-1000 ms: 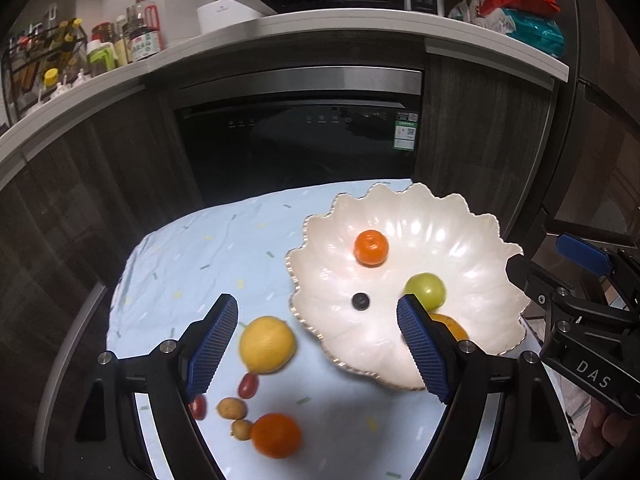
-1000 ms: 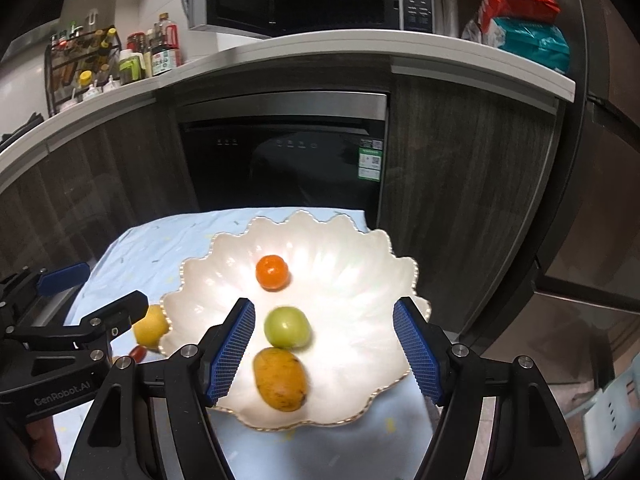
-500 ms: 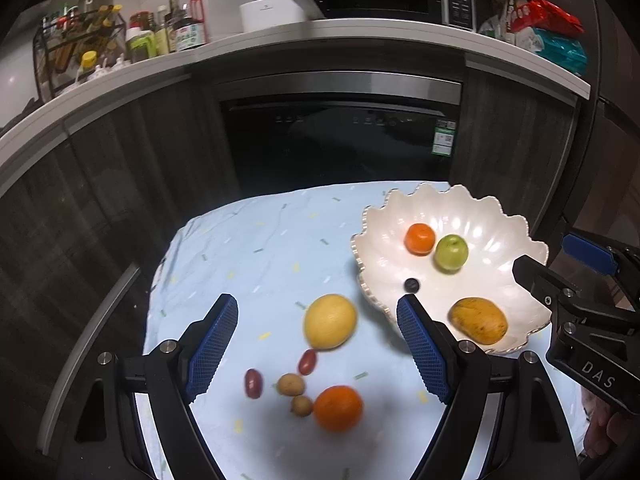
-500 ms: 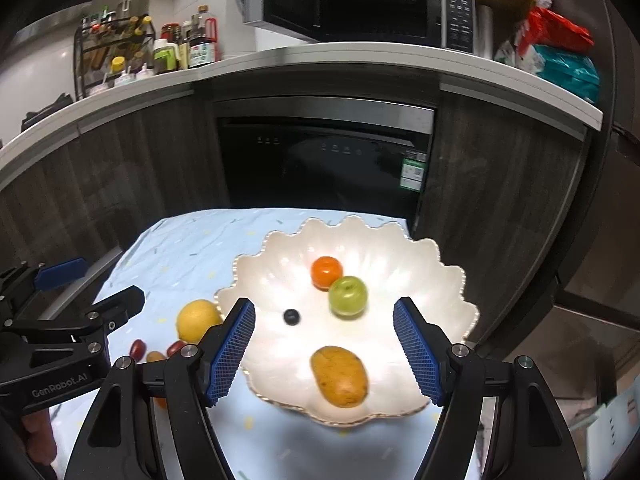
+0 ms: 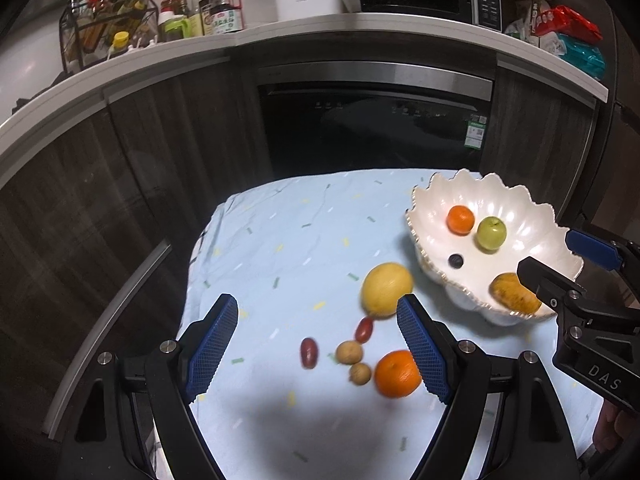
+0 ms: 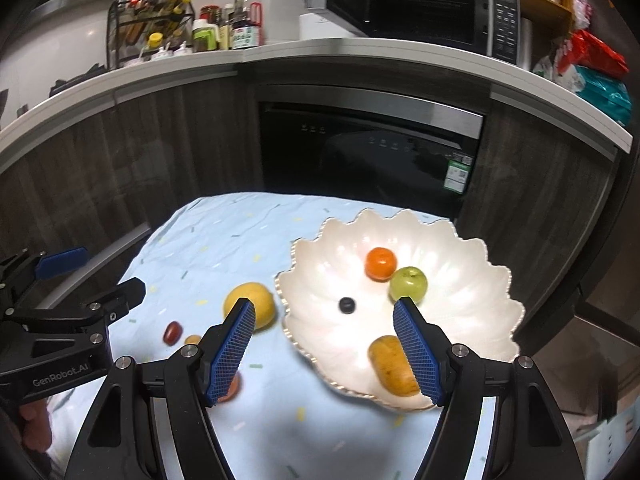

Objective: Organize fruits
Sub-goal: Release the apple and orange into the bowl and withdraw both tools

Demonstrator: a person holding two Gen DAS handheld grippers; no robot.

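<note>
Both grippers' fingers (image 5: pixel 216 340) (image 6: pixel 416 354) spread wide, holding nothing.

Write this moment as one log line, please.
left hand-held gripper: open, empty | right hand-held gripper: open, empty | bowl: four fruits | cloth: six fruits

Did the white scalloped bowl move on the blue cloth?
No. The white scalloped bowl keeps the same spot beside the yellow lemon; only the cameras pulled back.

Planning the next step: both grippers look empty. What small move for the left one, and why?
Probably lower the open left gripper over the lemon, the largest loose fruit on the cloth, right beside the bowl. Small fruits and an orange also wait there.
</note>
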